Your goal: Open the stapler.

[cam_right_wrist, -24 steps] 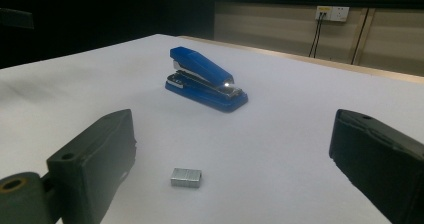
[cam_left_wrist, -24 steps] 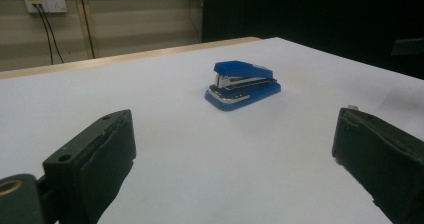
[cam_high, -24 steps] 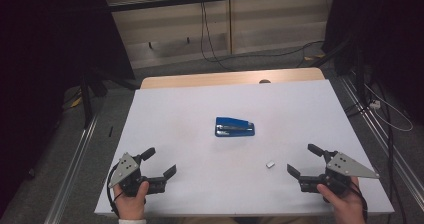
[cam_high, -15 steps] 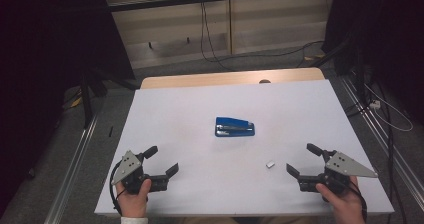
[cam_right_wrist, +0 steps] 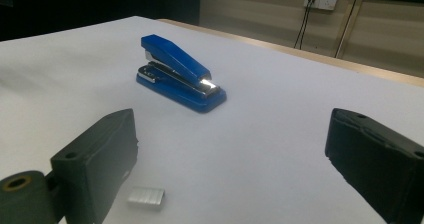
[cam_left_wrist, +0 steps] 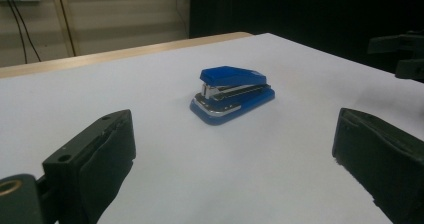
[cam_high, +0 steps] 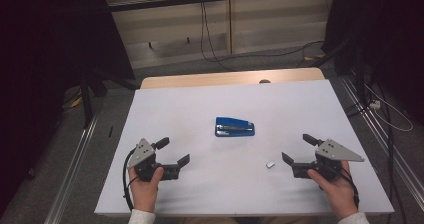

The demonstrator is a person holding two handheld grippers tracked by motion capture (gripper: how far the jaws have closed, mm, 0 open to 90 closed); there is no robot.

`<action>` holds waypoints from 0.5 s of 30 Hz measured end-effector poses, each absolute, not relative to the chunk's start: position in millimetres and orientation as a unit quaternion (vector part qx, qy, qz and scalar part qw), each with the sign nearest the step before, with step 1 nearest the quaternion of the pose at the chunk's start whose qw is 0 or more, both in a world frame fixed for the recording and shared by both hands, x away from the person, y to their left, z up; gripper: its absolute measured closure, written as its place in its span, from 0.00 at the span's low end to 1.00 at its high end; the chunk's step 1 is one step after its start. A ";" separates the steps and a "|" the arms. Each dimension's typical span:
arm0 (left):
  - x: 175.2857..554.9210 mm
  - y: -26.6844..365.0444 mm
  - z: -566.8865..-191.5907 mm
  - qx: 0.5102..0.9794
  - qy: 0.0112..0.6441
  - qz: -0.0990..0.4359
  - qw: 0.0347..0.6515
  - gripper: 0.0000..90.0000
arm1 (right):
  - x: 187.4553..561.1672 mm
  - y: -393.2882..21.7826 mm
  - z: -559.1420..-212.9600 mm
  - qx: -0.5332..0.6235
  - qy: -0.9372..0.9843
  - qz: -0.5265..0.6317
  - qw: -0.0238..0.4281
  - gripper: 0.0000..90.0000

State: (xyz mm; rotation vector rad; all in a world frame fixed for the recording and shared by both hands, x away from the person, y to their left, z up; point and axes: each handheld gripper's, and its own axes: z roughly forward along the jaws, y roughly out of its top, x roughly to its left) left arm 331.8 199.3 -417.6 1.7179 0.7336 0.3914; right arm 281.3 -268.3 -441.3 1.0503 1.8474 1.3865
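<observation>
Shifted slightly right along the near edge since the earlier frame – left gripper point(cam_high: 173, 152); right gripper point(cam_high: 295, 149) and blue stapler unmoved.

Spread wide, nothing between the jaws – both grippers, each held in a hand low over the white table sheet point(cam_high: 200, 109) and aimed inward. Resting flat near the sheet's middle, between the two and well apart from each: blue plastic stapler with chrome metal magazine point(cam_high: 234, 127), shut. Lying just beside the right gripper's near jaw: small silver strip of staples point(cam_high: 270, 164). No legible brand, label or writing on the stapler.
</observation>
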 end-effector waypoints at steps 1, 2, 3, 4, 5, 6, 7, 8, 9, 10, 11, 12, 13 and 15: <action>333.4 197.2 -417.8 0.734 0.316 0.164 0.578 0.04 | 284.5 -267.5 -440.7 0.396 0.695 0.522 0.298 0.06; 335.1 195.4 -418.1 0.734 0.318 0.163 0.577 0.04 | 287.7 -266.6 -439.9 0.395 0.696 0.520 0.298 0.06; 337.1 193.5 -418.4 0.734 0.317 0.164 0.577 0.04 | 290.5 -265.7 -438.7 0.394 0.697 0.519 0.300 0.06; 337.1 193.5 -418.4 0.734 0.317 0.164 0.577 0.03 | 293.5 -264.7 -437.4 0.393 0.697 0.520 0.300 0.05; 341.2 190.1 -418.6 0.736 0.318 0.164 0.574 0.03 | 296.3 -263.6 -436.2 0.394 0.697 0.520 0.298 0.05; 343.3 188.1 -418.8 0.736 0.320 0.160 0.574 0.03 | 299.4 -262.6 -435.1 0.392 0.698 0.521 0.296 0.05; 345.7 186.3 -419.0 0.737 0.319 0.158 0.575 0.03 | 302.5 -261.3 -434.2 0.391 0.699 0.521 0.296 0.05; 345.7 186.3 -419.0 0.737 0.319 0.158 0.575 0.03 | 305.7 -259.9 -433.2 0.390 0.700 0.520 0.294 0.05; 347.7 184.4 -419.2 0.736 0.320 0.158 0.575 0.03 | 309.3 -258.2 -432.4 0.389 0.701 0.521 0.292 0.04; 352.3 180.0 -420.2 0.739 0.320 0.154 0.572 0.03 | 313.1 -256.6 -431.7 0.389 0.703 0.520 0.290 0.04; 354.5 177.8 -420.7 0.742 0.321 0.154 0.569 0.03 | 316.9 -254.8 -430.9 0.388 0.705 0.519 0.289 0.04; 356.6 175.5 -421.3 0.744 0.320 0.155 0.566 0.03 | 320.6 -253.0 -430.2 0.387 0.705 0.518 0.289 0.04; 359.1 173.2 -422.0 0.745 0.321 0.153 0.564 0.03 | 324.3 -251.2 -429.5 0.387 0.706 0.517 0.288 0.04; 361.7 171.3 -422.7 0.746 0.321 0.152 0.563 0.03 | 331.5 -247.3 -428.5 0.388 0.707 0.519 0.285 0.04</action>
